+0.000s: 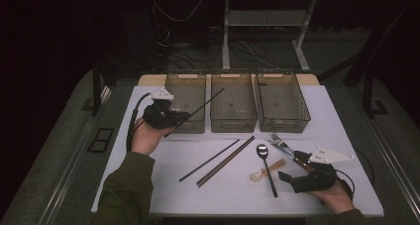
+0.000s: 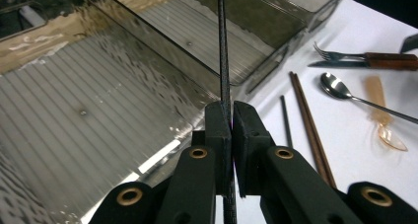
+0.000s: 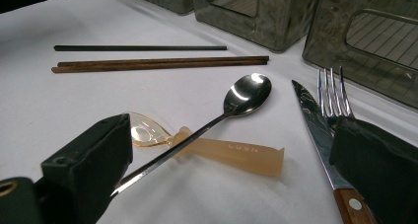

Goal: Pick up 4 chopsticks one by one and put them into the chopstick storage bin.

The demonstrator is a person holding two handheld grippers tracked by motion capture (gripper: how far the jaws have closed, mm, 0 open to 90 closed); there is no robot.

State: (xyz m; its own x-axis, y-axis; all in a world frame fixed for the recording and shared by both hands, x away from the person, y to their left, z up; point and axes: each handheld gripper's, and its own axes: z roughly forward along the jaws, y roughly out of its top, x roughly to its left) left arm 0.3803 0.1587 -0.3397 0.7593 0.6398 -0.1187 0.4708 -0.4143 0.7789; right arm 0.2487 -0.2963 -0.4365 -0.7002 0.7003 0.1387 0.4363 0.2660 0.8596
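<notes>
Left to right: your left gripper (image 1: 174, 119), jaws pinching one black chopstick (image 1: 198, 110), is angling it over the far-left bin (image 1: 186, 104) for sorting, while your right gripper (image 1: 293, 168) is idling spread near the tabletop's front-right corner beside unsorted cutlery (image 1: 281, 144).
</notes>
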